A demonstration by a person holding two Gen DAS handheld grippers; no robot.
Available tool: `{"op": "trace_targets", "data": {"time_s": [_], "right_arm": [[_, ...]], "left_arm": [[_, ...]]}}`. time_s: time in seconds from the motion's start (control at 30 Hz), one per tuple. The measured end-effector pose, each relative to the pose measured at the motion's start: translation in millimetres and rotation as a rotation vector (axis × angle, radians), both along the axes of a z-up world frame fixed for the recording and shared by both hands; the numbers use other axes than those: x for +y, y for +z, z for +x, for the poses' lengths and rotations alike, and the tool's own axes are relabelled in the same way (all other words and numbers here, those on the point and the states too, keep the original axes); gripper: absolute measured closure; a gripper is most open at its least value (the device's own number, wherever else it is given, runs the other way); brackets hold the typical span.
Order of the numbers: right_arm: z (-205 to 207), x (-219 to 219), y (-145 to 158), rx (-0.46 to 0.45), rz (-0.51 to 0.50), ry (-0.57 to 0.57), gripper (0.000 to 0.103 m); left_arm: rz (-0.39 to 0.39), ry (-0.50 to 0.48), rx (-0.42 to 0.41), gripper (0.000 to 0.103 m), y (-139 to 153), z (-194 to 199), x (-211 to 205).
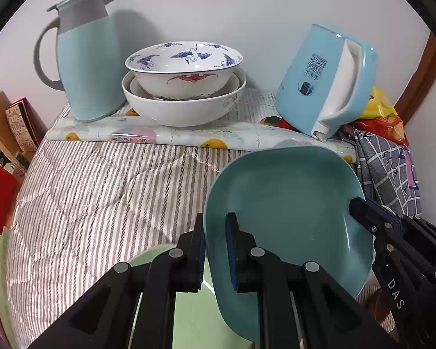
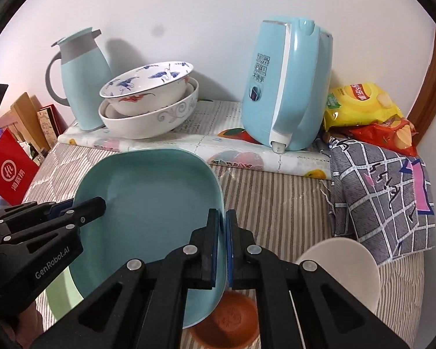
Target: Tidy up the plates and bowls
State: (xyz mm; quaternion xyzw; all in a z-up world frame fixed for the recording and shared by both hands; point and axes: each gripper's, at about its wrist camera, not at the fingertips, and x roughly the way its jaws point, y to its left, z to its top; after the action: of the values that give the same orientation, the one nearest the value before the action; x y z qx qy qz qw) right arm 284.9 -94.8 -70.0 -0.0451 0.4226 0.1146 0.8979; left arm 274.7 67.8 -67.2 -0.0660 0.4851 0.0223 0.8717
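A teal square plate (image 1: pixel 284 212) is held up between both grippers. My left gripper (image 1: pixel 216 250) is shut on its left rim; it also shows in the right wrist view (image 2: pixel 81 208). My right gripper (image 2: pixel 222 247) is shut on the plate's (image 2: pixel 148 203) right rim and shows at the right of the left wrist view (image 1: pixel 369 212). A stack of white bowls (image 1: pixel 184 87), the top one painted with blue cranes, stands on the raised board at the back. A light green plate (image 1: pixel 194 311) lies below the teal one. A white bowl (image 2: pixel 343 267) and a brown bowl (image 2: pixel 226 322) lie low in the right wrist view.
A teal thermos jug (image 1: pixel 87 58) stands left of the bowl stack. A blue electric kettle (image 2: pixel 284 87) stands to the right. Snack bags (image 2: pixel 363 107) and a checked cloth (image 2: pixel 386 197) lie at the right. Red boxes (image 2: pixel 8 171) stand at the left on the striped quilt (image 1: pixel 101 192).
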Motion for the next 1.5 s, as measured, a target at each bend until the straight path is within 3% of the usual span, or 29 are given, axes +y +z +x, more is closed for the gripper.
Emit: {"op": "trace_targets", "data": {"time_s": [0.8,1.5], "right_arm": [[-61.2,-15.0,31.4,-0.057,0.010,-0.032,0.098],[-82.8,-15.2,39.5,-0.079,0.019,-0.035,0.099]], "left_arm": [[-0.003,-0.026,-0.064,0.090,31.2,-49.0,-9.1],[-0.001,-0.032,-0.079,0.090,39.5,-68.2,-8.8]]}}
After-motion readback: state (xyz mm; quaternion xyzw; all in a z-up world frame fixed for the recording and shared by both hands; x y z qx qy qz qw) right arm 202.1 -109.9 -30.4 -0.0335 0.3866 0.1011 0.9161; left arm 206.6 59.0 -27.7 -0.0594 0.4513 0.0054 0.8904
